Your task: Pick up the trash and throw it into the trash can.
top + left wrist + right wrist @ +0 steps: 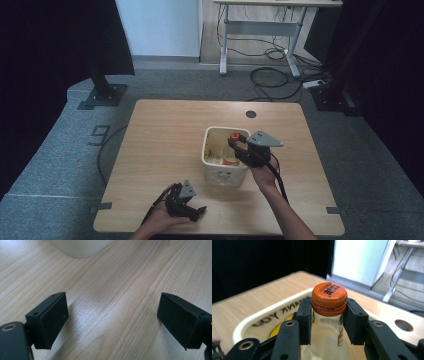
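Left claw (192,212) rests low on the light wooden surface (165,135), just beside the near-left corner of the cream rectangular plastic bin (219,175). In the left gripper view its jaws stand wide apart, nothing between them, bare wood grain below, and a rounded pale edge that is probably the bin (80,248) at the top.

The bin sits right of centre on the surface, with yellowish items inside that are too small to identify.

Right claw (328,315) is over the bin, clamped on the neck of a clear glass bottle with an orange ribbed screw cap (329,298). The pads grip just under the cap. In the high view the bottle (232,145) is upright inside the bin, toward its far right side, with the right claw (240,149) at its top.

Risks, as a judgement:
- The grip is on a narrow, smooth glass neck; the bottle could slip down or swing if it is lifted fast, held only by the cap's lower rim.
- The body hangs below the pads, so tilting the hand may knock it against the bin wall or the contents.
- The bin looks light; a snag on its rim could drag or tip it, and the left claw isn't steadying it.
- A dropped glass bottle could crack.
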A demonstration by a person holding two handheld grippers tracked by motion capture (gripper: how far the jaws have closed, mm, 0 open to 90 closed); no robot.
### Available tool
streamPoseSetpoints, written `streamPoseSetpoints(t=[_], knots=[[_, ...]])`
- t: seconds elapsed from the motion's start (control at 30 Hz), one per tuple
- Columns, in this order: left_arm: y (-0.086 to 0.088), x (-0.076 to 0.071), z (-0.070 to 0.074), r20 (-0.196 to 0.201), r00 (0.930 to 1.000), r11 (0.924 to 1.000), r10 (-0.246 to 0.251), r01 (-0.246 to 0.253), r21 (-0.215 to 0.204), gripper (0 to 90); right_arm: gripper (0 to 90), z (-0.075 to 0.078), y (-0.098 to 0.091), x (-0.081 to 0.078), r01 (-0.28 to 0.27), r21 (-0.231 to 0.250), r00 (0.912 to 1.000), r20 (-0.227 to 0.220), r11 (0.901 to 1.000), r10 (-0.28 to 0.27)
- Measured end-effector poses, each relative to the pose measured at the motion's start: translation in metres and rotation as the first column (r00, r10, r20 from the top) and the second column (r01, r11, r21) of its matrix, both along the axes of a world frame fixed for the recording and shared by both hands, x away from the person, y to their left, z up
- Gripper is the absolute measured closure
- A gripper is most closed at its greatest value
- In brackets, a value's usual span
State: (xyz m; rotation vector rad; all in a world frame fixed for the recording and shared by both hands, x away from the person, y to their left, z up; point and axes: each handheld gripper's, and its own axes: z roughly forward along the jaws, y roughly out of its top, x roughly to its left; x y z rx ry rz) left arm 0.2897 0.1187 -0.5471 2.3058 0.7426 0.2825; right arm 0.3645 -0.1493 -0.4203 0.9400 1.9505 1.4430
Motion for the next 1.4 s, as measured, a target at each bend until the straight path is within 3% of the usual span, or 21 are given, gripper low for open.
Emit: streamPoseSetpoints(t=[0.1, 0.23, 0.37, 0.47, 0.67, 0.7, 0.87, 1.0, 1.1, 1.2, 1.4], knots=[[0.000, 0.000, 0.000, 0.000, 1.0000, 1.0000, -0.001, 0.001, 0.001, 10.0, 60.2, 0.000, -0.005, 0.001, -0.028, -0.002, 0.9996, -0.007, 0.9996, 0.028], [0.000, 0.000, 0.000, 0.001, 1.0000, 1.0000, -0.002, 0.002, 0.001, 10.0, 52.7, 0.002, -0.010, -0.002, -0.019, -0.004, 0.9998, 0.004, 0.9998, 0.019], [-0.001, 0.000, 0.000, 0.002, 1.0000, 1.0000, -0.003, 0.003, 0.001, 10.0, 33.0, 0.009, -0.020, -0.008, -0.031, -0.004, 0.9992, 0.026, 0.9995, 0.031], [-0.001, 0.001, 0.000, 0.002, 1.0000, 1.0000, -0.004, 0.004, 0.000, 10.0, 28.0, 0.014, -0.031, -0.016, -0.027, -0.014, 0.9990, 0.035, 0.9995, 0.028], [-0.002, 0.001, 0.000, 0.001, 1.0000, 1.0000, -0.004, 0.004, 0.000, 10.0, 27.0, 0.015, -0.058, -0.033, -0.017, 0.005, 0.9977, 0.066, 0.9998, 0.017], [-0.002, 0.001, 0.000, 0.001, 1.0000, 1.0000, -0.005, 0.005, -0.001, 10.0, 27.1, 0.011, -0.070, -0.040, -0.005, 0.007, 0.9980, 0.063, 1.0000, 0.004], [-0.002, 0.001, 0.000, 0.002, 1.0000, 1.0000, -0.008, 0.008, 0.000, 10.0, 27.8, 0.000, -0.088, -0.048, 0.016, 0.010, 0.9987, 0.048, 0.9998, -0.016], [-0.002, 0.001, 0.000, 0.001, 1.0000, 1.0000, -0.009, 0.009, -0.001, 10.0, 28.3, -0.025, -0.107, -0.054, 0.048, 0.019, 0.9986, 0.022, 0.9987, -0.048], [-0.002, 0.001, 0.000, 0.002, 1.0000, 1.0000, -0.008, 0.008, -0.002, 10.0, 29.3, -0.038, -0.115, -0.055, 0.064, 0.022, 0.9979, -0.002, 0.9977, -0.064], [-0.002, 0.001, 0.000, 0.002, 1.0000, 1.0000, -0.008, 0.008, -0.002, 10.0, 30.4, -0.049, -0.120, -0.055, 0.074, -0.017, 0.9972, -0.009, 0.9971, -0.074], [-0.003, 0.001, 0.000, 0.002, 1.0000, 1.0000, -0.006, 0.006, -0.002, 10.0, 30.4, -0.058, -0.126, -0.054, 0.096, 0.003, 0.9950, -0.028, 0.9954, -0.096]])
